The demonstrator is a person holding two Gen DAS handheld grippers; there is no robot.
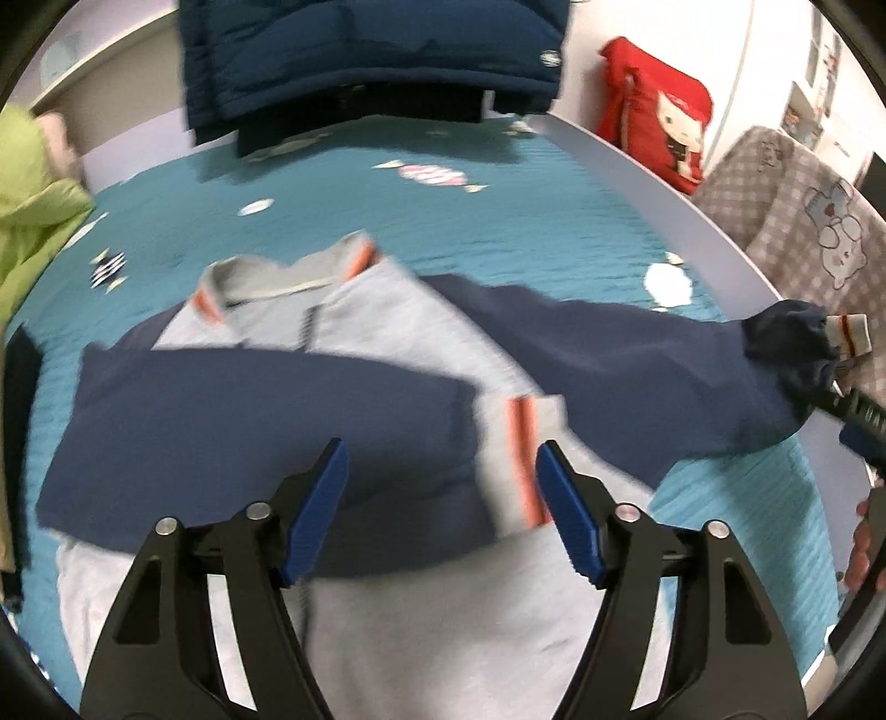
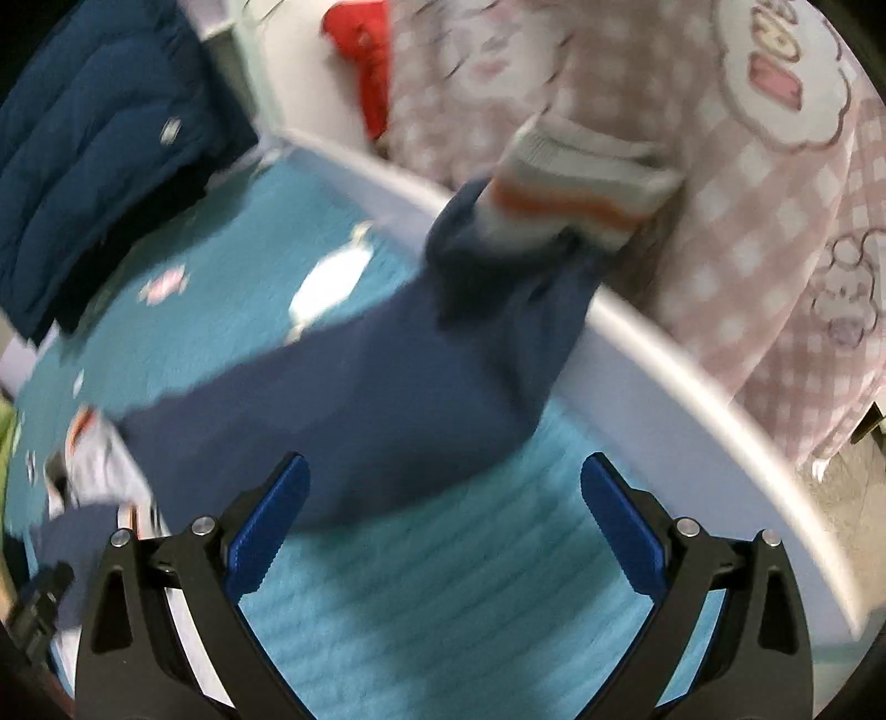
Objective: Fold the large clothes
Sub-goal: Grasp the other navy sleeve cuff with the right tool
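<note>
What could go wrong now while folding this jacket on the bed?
The outstretched sleeve reaches the bed edge, and its cuff hangs past it, so it may slip off. The folded sleeve lies loose across the jacket and could shift. Both pictures are blurred, so an open gripper might miss its hold.

No text, number or brand can be read in either view. The small oval badge (image 1: 550,58) on the dark blue padded jacket (image 1: 360,50), far beyond the jaws, is too blurred to make out, and the lettering in the cloud patch (image 2: 786,66) on the pink checked blanket (image 2: 775,266), up and right of the jaws, is illegible.
</note>
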